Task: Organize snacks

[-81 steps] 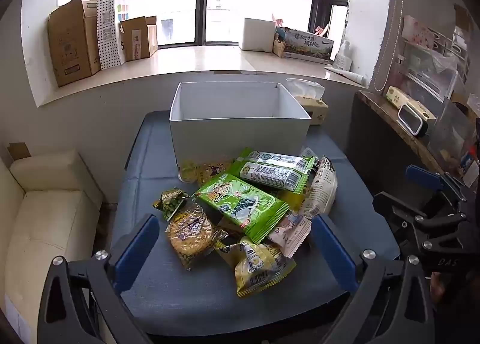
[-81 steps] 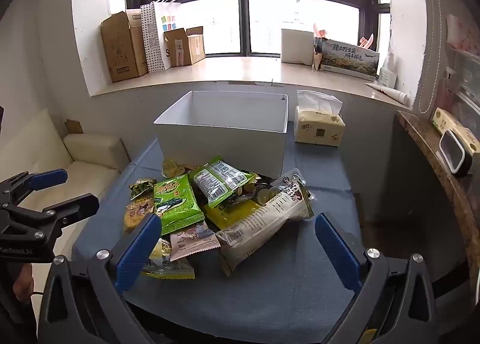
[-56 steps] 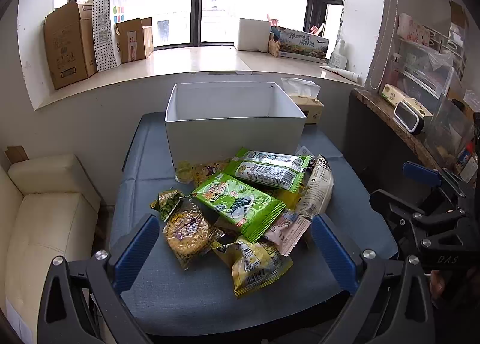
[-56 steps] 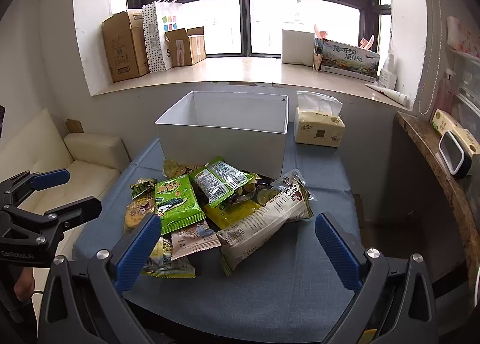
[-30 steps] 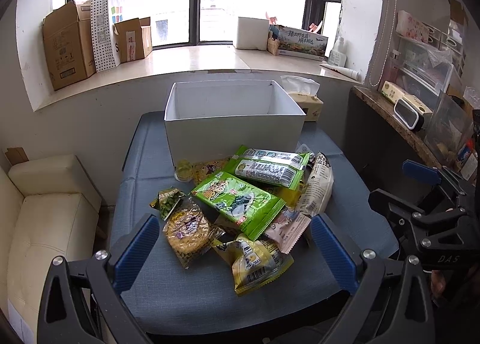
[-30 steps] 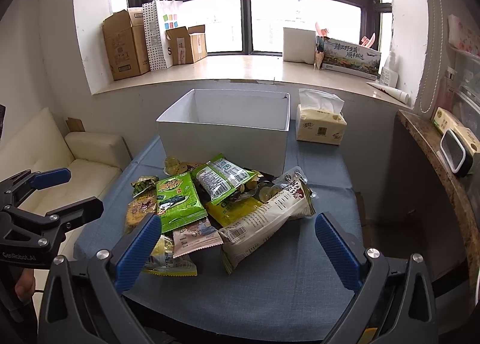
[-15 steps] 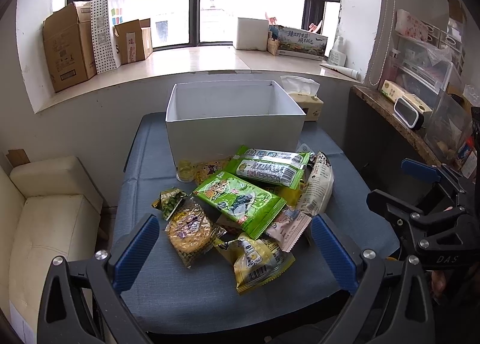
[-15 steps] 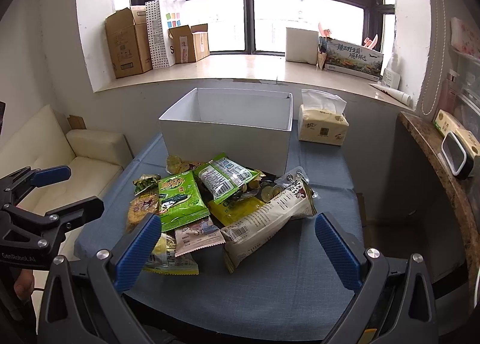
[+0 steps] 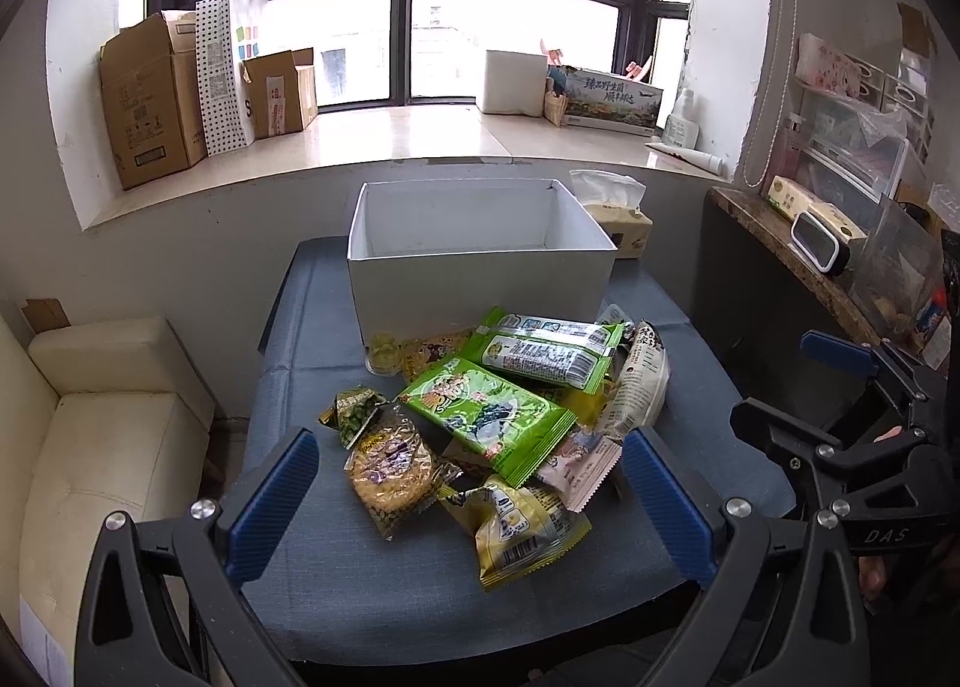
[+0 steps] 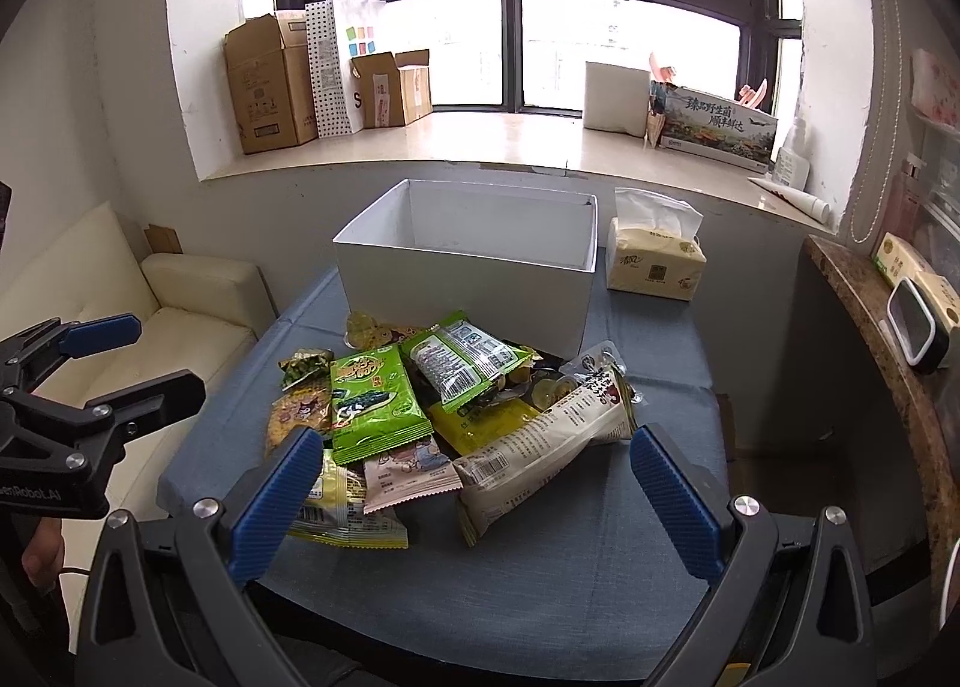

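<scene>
A blue-clothed table (image 9: 312,567) under a window is seen, with a heap of snack packets (image 9: 486,417) piled just before an open white box (image 9: 480,285). The left gripper (image 9: 468,501) and right gripper (image 10: 474,495) are held spread wide, empty, near the heap.

Snack packets (image 10: 456,417) heaped on blue table (image 10: 600,555), white box (image 10: 474,273) behind, tissue pack (image 10: 654,261) beside
</scene>
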